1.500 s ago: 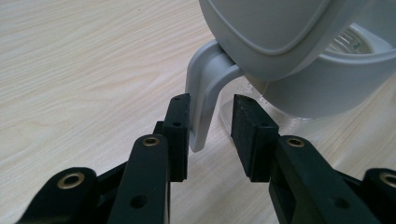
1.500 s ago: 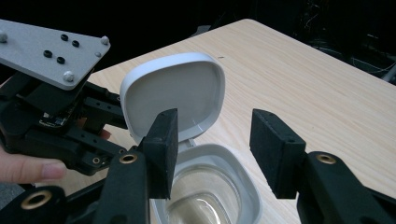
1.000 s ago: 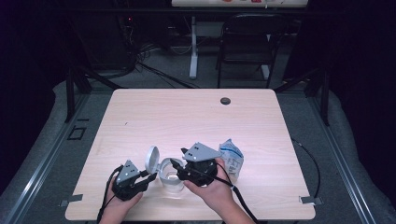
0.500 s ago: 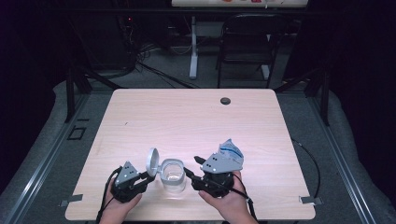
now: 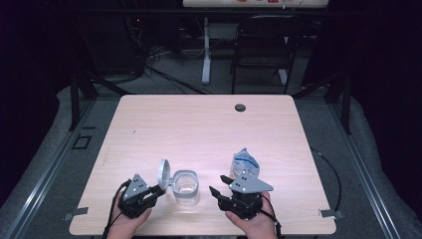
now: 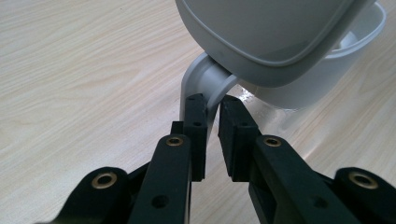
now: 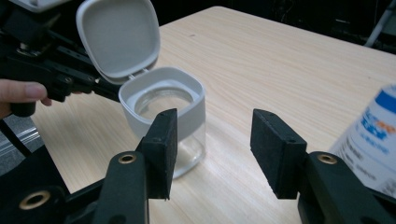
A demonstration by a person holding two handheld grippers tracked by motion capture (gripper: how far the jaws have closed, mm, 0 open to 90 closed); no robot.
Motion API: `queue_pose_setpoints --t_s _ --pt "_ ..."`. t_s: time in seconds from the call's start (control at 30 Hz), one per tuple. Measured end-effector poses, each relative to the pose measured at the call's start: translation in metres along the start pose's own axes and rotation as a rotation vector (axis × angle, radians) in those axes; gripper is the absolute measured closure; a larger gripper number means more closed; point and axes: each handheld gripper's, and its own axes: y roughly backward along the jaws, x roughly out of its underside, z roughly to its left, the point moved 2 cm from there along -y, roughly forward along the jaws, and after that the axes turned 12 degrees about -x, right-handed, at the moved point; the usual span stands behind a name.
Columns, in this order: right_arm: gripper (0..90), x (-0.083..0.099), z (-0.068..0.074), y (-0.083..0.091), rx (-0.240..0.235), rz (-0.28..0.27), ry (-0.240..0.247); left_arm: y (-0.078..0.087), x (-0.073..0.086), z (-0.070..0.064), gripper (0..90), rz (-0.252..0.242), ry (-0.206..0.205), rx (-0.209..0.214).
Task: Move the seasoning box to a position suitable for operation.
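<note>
A clear glass jar (image 5: 185, 189) with a white collar stands near the table's front edge, its white hinged lid (image 5: 163, 174) tipped up and open. My left gripper (image 5: 158, 189) is shut on the white curved tab (image 6: 201, 79) at the jar's hinge side, just below the lid (image 6: 271, 32). My right gripper (image 5: 219, 185) is open and holds nothing, a little to the right of the jar (image 7: 163, 112). In the right gripper view its jaws (image 7: 214, 140) stand wide apart in front of the jar. A white and blue bag (image 5: 244, 161) stands just behind the right gripper.
The bag (image 7: 373, 135) is close at the right edge of the right gripper view. A dark round grommet (image 5: 240, 107) sits near the table's far edge. Behind the table are a chair (image 5: 261, 50) and floor cables.
My right gripper has drawn back from the jar to the right and toward the front edge, uncovering the bag. The left gripper keeps its hold; the lid stays up.
</note>
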Motion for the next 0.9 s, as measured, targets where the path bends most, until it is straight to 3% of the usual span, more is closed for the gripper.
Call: queue_pose_setpoints --t_s 0.13,0.57,0.77,0.9 --pt "51.6 0.010 -0.004 0.004 0.007 -0.006 -0.031 0.001 0.000 -0.001 82.1 0.004 -0.003 0.003" --pt "51.6 0.035 -0.017 0.017 0.041 0.034 -0.068 0.003 0.002 -0.002 83.5 -0.002 -0.005 0.030" --pt "51.5 0.039 -0.023 0.022 0.046 0.039 -0.093 0.004 0.003 -0.001 83.3 -0.005 -0.006 0.047" --pt "51.5 0.039 -0.025 0.029 0.056 0.042 -0.085 0.007 0.002 0.003 79.1 -0.009 0.000 0.061"
